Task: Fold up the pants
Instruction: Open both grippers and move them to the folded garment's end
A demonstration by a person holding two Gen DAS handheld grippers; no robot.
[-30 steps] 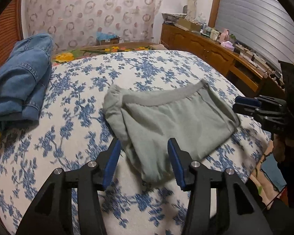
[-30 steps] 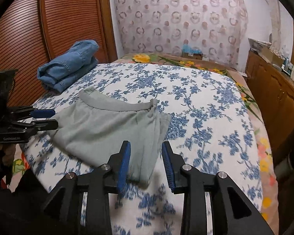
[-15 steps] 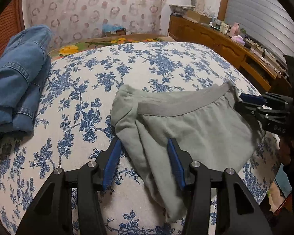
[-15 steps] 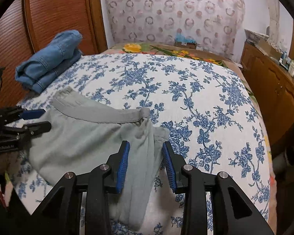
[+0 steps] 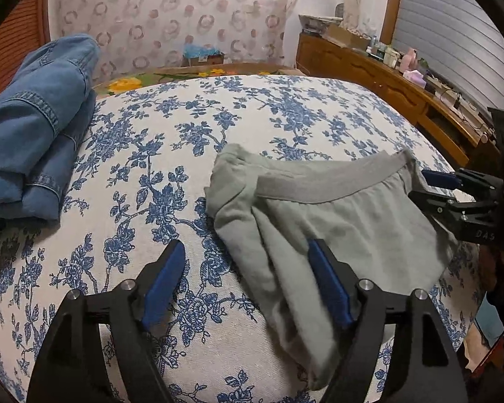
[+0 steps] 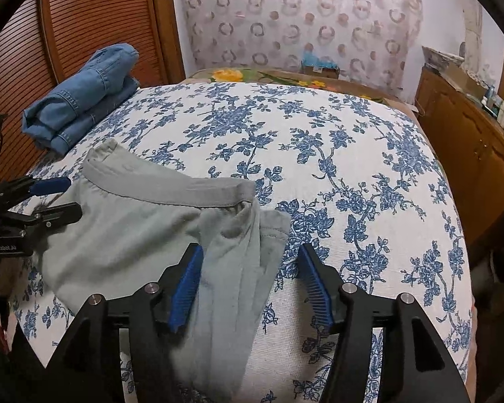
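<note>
On the blue-flowered white bedspread [image 5: 252,124] the folded grey-green cotton pants [image 5: 336,221] lay near its front edge (denim stack beside), and we held left gripper [image 5: 247,282] and right gripper [image 6: 250,285] agape, empty, over its two ends, judging a pinch-and-fold next.

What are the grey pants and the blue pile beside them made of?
The grey pants look like soft knit jersey, matte, with a ribbed waistband and limp folds. The blue pile looks like denim: faded blue, stiff folds, visible stitched seams. Fibre content cannot be told.
</note>
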